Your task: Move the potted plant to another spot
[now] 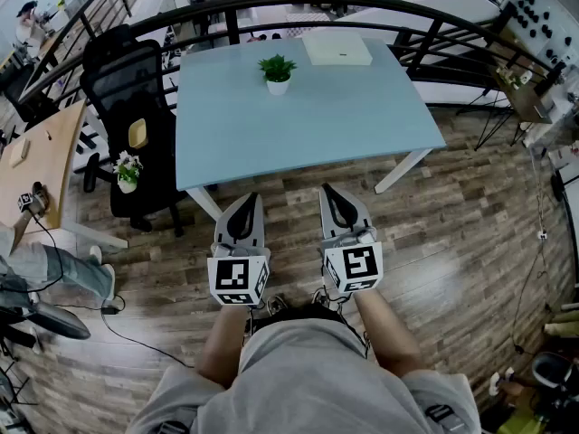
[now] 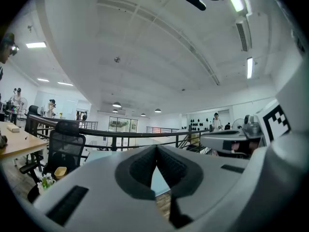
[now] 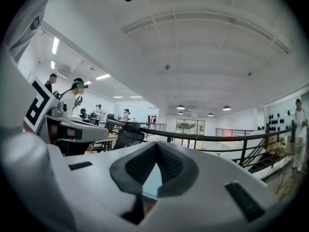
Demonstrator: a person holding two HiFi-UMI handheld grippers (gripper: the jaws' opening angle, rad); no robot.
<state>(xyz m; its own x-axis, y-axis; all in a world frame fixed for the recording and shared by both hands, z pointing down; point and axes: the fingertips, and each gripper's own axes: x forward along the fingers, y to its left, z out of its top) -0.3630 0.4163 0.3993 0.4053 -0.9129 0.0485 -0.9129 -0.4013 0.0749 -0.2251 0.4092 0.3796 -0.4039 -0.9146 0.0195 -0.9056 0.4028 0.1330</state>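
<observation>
Small green potted plant [image 1: 278, 72] in a white pot, upright near the far edge of a light blue table [image 1: 362, 120]. Left gripper [image 1: 242, 204] and right gripper [image 1: 335, 195] level, well short of it, both clenched on nothing. Black-and-white square markers [image 1: 238, 278] on their cubes.

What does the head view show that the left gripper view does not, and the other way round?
Only the head view shows the small green potted plant in a white pot and the flat white box behind it.

Only the left gripper view shows the white ceiling with its long lamps and distant people standing beyond the railing.

Both show the light blue rectangular table, the black mesh office chair, the curved black railing, the left claw with its jaws together on nothing, and the right claw.
</observation>
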